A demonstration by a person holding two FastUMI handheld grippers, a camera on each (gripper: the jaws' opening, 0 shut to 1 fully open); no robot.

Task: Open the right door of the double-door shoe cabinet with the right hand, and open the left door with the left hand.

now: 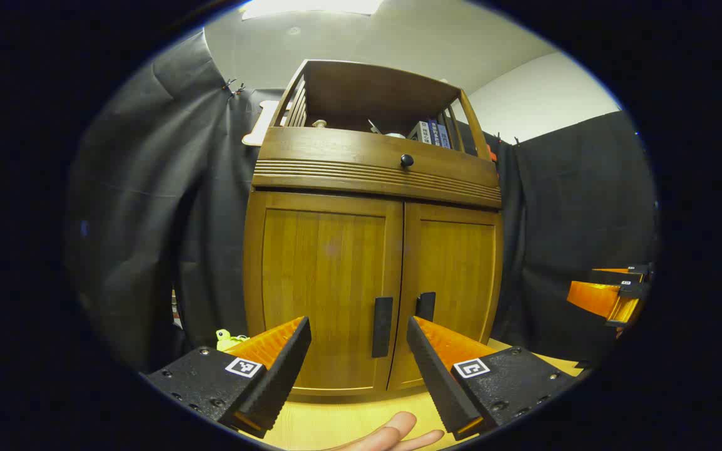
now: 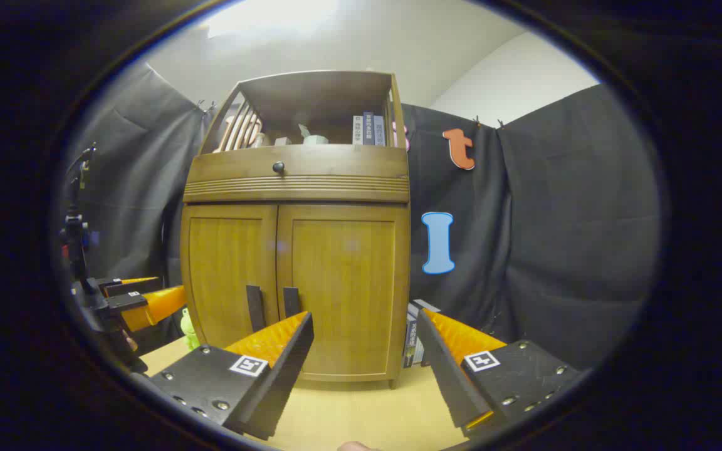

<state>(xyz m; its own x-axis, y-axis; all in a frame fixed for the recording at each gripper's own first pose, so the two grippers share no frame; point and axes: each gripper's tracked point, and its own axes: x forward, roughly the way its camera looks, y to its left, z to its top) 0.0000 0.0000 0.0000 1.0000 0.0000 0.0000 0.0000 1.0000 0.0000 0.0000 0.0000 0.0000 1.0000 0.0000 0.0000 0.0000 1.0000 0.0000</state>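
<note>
On the counter (image 1: pixel 348 419) the shoe cabinet (image 1: pixel 373 275) stands with left door (image 1: pixel 326 288) and right door (image 1: pixel 455 275) both closed, nothing done; left gripper (image 1: pixel 358 351) and right gripper (image 2: pixel 364 351) gape released before it, neither touching a handle.

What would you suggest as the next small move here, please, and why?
Probably bring the right gripper forward and leftward to the right door's handle: both doors look shut, the gripper is open and short of the cabinet, and the right door goes first.

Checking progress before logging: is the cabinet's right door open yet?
Shut: the right door sits flush beside the left door, handles side by side.
</note>
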